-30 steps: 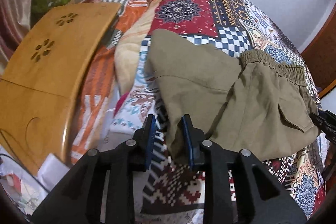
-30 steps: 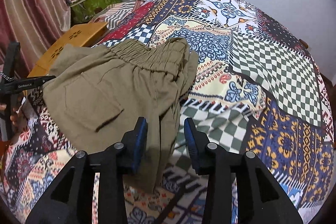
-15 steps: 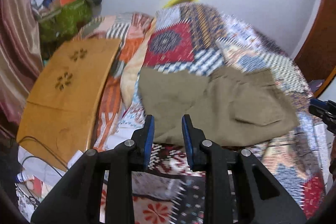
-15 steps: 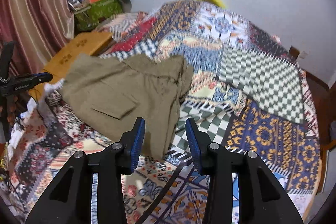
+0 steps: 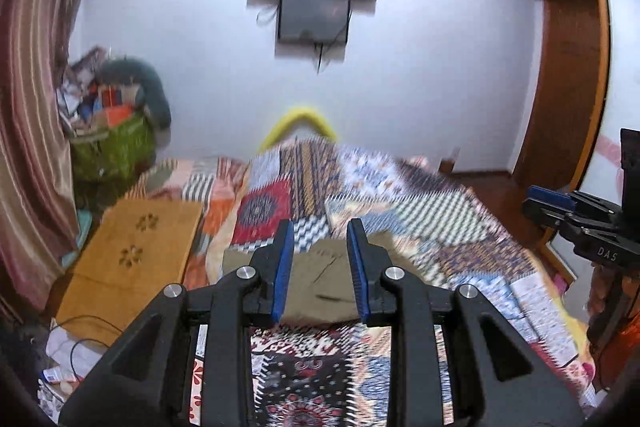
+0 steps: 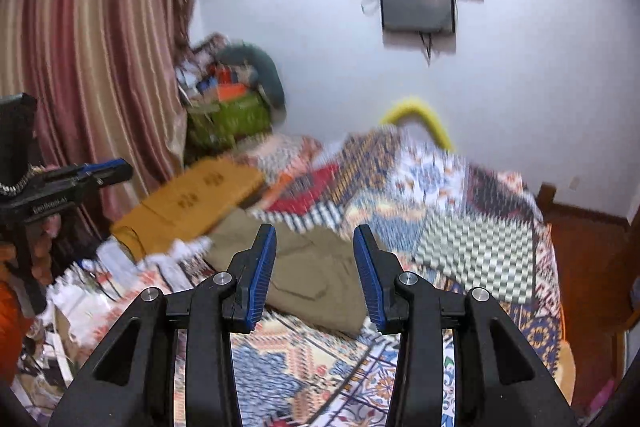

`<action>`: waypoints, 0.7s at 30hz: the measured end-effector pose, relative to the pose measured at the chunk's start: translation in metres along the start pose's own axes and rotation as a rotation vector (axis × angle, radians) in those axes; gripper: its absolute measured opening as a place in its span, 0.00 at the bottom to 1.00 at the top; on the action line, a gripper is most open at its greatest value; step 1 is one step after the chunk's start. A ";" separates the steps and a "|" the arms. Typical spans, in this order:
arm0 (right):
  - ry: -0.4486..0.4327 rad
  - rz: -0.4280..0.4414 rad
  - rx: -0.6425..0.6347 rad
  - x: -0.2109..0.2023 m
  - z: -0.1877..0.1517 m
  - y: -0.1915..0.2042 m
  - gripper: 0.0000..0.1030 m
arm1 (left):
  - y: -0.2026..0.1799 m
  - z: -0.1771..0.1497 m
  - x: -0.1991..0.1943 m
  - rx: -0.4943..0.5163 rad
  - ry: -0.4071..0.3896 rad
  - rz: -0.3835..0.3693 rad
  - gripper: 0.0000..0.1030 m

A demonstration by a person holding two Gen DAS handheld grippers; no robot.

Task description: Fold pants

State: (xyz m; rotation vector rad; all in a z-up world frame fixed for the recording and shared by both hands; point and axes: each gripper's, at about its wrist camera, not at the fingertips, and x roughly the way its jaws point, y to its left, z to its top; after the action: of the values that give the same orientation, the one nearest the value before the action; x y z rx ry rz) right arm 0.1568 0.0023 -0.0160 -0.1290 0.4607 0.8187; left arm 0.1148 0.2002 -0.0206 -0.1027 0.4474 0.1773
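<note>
Fingers point(image 5: 282, 267) parted, well clear above folded pants point(image 5: 320, 291).

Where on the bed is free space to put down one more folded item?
The patchwork bedspread is bare to the right of the folded pants, and bare again between them and the near edge. The left is crowded: wooden tray, papers, green bag.
</note>
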 end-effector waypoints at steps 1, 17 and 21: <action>-0.028 0.004 -0.008 -0.011 0.003 0.005 0.35 | -0.005 0.002 -0.011 0.002 -0.023 0.000 0.26; -0.279 0.060 0.003 -0.107 -0.006 0.057 0.37 | -0.074 -0.018 -0.126 0.046 -0.228 -0.002 0.50; -0.303 0.043 0.020 -0.116 -0.014 0.058 0.55 | -0.079 -0.027 -0.138 0.030 -0.247 0.005 0.68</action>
State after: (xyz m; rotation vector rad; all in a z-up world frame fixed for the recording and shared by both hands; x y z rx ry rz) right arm 0.0410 -0.0401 0.0271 0.0243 0.1865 0.8585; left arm -0.0032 0.0992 0.0206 -0.0497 0.2040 0.1858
